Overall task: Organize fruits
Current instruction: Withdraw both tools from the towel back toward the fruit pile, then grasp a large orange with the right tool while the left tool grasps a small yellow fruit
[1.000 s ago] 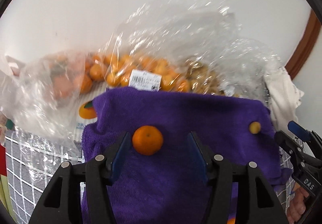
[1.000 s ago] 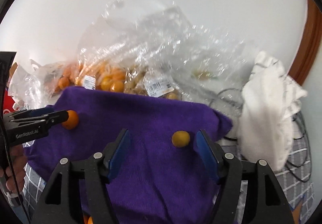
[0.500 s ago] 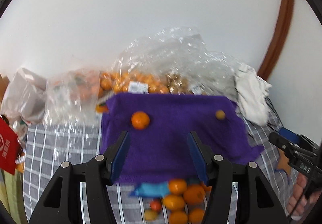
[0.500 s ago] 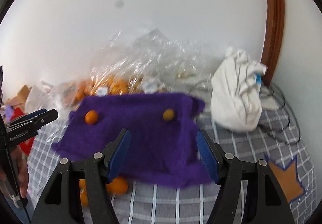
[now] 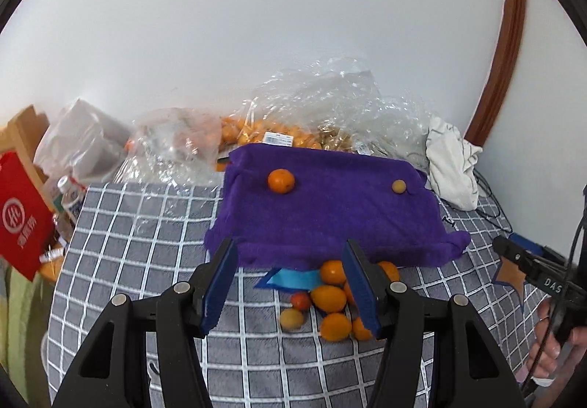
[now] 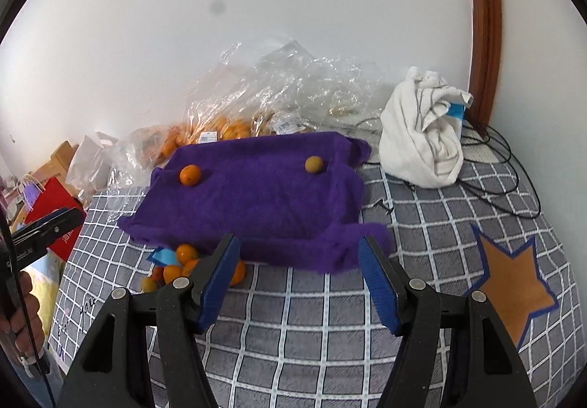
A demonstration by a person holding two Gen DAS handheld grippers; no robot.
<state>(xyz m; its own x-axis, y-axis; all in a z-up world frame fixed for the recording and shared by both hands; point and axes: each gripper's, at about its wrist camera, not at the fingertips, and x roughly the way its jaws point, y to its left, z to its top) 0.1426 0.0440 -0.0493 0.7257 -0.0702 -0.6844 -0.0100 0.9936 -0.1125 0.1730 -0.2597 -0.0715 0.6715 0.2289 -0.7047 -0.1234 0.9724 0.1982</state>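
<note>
Orange mandarin (image 5: 280, 181) on purple towel (image 5: 330, 221)

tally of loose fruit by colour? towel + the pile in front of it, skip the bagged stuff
On the purple towel:
Orange fruit: 1
Yellow-green fruit: 1

Pile at the towel's front edge, partly hidden by the left gripper:
Orange: at least 5
Yellow: 1
Red: 1

Total: at least 9 visible
</note>
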